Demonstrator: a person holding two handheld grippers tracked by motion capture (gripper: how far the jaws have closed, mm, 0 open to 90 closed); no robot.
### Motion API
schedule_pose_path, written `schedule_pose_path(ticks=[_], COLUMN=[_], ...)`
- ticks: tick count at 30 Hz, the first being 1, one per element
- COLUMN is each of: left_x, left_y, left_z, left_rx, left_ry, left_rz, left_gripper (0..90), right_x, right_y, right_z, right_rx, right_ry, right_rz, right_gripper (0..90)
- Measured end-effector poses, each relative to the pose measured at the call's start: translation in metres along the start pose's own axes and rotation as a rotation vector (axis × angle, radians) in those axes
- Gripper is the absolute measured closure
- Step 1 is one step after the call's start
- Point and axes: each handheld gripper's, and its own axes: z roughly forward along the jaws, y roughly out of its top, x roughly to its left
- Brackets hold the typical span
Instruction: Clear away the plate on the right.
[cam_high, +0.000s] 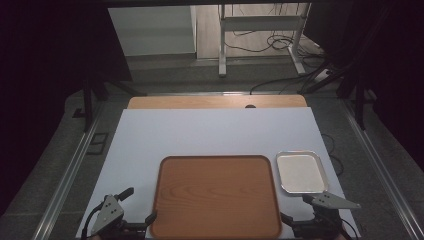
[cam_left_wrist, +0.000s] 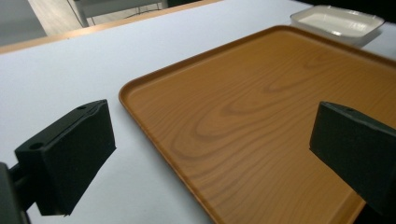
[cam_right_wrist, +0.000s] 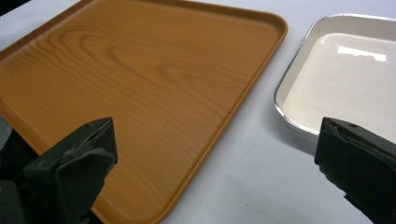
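A wood-grain tray (cam_high: 217, 197) lies empty at the near middle of the white table top (cam_high: 210, 132). Just right of it sits a small white dish with a silver rim (cam_high: 301, 172), also empty. My left gripper (cam_high: 139, 205) is at the tray's near left corner, open. In the left gripper view its jaws stand wide apart (cam_left_wrist: 212, 154), one over the white surface and one over the tray (cam_left_wrist: 261, 116). My right gripper (cam_high: 297, 209) is open at the tray's near right corner. In the right gripper view (cam_right_wrist: 217, 163) its jaws straddle the gap between the tray (cam_right_wrist: 140, 79) and the dish (cam_right_wrist: 336, 79).
A strip of wooden table edge (cam_high: 215, 102) shows beyond the white top. Farther back are a grey floor, a metal desk frame (cam_high: 260, 30) and loose cables. Dark curtains close off both sides.
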Motion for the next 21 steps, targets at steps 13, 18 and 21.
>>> schedule_pose_path(ticks=[13, 18, 21], left_x=[-0.0047, -0.0065, -0.0063], left_y=[0.0001, 0.0005, 0.0005], left_z=[0.0046, 0.0048, 0.0046], left_rx=[0.050, 0.072, 0.071], left_ry=[-0.012, -0.005, -0.005], left_rz=[0.019, 0.032, 0.029], left_gripper=[0.0, 0.6, 0.5], right_x=[0.0002, 0.0001, -0.0002], right_y=[0.0002, 0.0007, 0.0008], right_z=[0.0016, 0.0024, 0.0027], right_rx=[0.012, 0.018, 0.022], right_ry=[-0.004, 0.002, 0.008], right_rz=[-0.003, 0.000, -0.001], right_gripper=[0.0, 0.0, 0.0])
